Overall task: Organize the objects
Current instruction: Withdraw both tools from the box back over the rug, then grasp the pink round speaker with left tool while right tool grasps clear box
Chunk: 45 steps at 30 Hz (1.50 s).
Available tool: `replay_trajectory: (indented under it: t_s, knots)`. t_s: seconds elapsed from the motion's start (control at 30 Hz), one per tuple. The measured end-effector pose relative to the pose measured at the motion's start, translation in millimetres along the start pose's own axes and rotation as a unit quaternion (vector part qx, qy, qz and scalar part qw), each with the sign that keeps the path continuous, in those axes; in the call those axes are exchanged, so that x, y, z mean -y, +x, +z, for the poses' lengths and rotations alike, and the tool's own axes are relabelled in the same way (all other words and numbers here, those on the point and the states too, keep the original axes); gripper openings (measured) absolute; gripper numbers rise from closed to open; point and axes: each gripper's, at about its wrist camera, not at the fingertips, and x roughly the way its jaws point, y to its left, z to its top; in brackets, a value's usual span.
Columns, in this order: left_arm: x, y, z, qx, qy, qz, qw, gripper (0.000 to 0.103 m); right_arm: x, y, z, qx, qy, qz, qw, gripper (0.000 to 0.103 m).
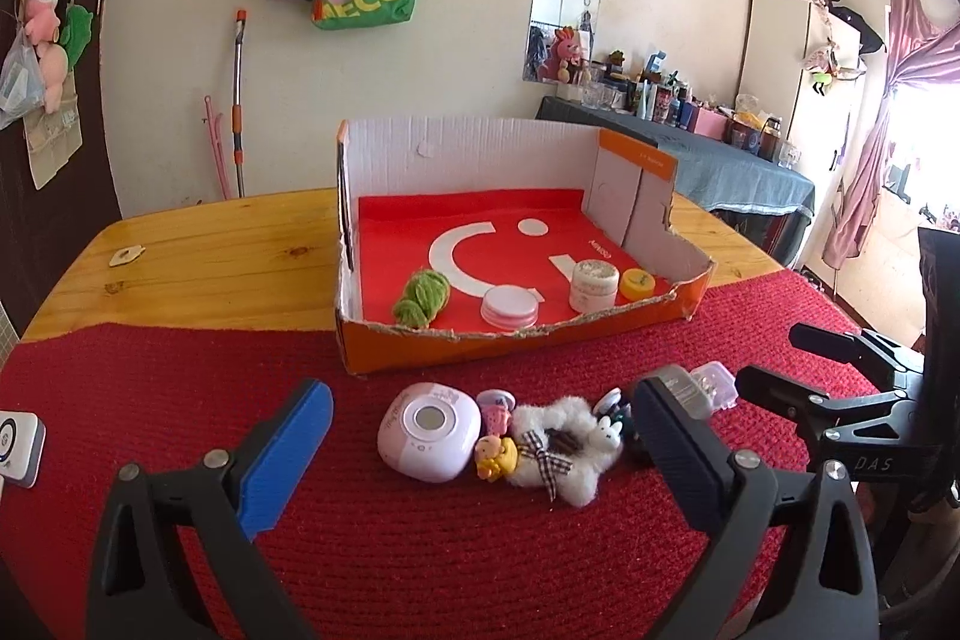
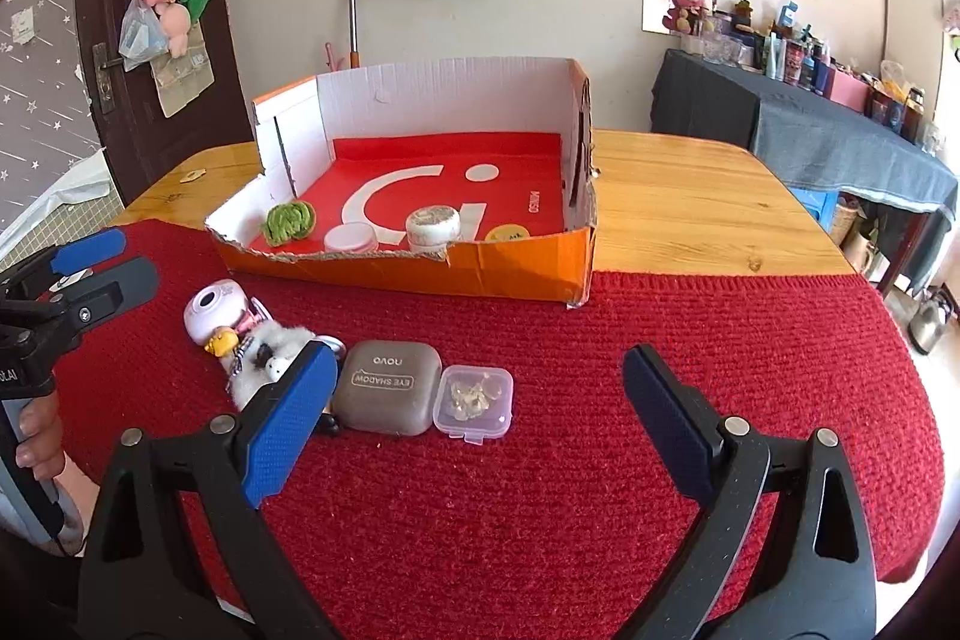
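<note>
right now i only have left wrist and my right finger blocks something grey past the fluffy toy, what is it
Observer: A grey eye shadow case, lying flat on the red mat.
Operator: anything next to it
Observer: A small clear plastic box sits against its right side, with pale bits inside.
Operator: is my other hand on either one
Observer: No. The right gripper is open and empty, with both items ahead between its fingers.
</note>
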Motion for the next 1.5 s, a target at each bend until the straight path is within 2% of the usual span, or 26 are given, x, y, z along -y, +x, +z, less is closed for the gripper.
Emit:
replay_trajectory:
  t_s: [0.17,0.83,0.97,1.17,1.5]
  knots:
    - [-6,10,-9,-0.024,-0.011,-0.002,0.9997,0.102,5,10,-8,-0.020,0.005,-0.007,1.000,0.098]
    - [-27,30,-13,-0.071,-0.012,0.009,0.9973,0.102,17,26,-19,-0.054,0.010,-0.035,0.998,0.098]
    - [-36,35,-13,-0.102,0.003,-0.008,0.9948,0.102,22,28,-20,-0.061,0.007,-0.043,0.997,0.098]
    - [-49,46,-15,-0.141,0.001,-0.041,0.9891,0.102,24,37,-22,-0.078,0.007,-0.047,0.996,0.098]
    - [-57,58,-11,-0.151,0.022,-0.027,0.9879,0.102,39,38,-17,-0.082,0.023,-0.057,0.995,0.098]
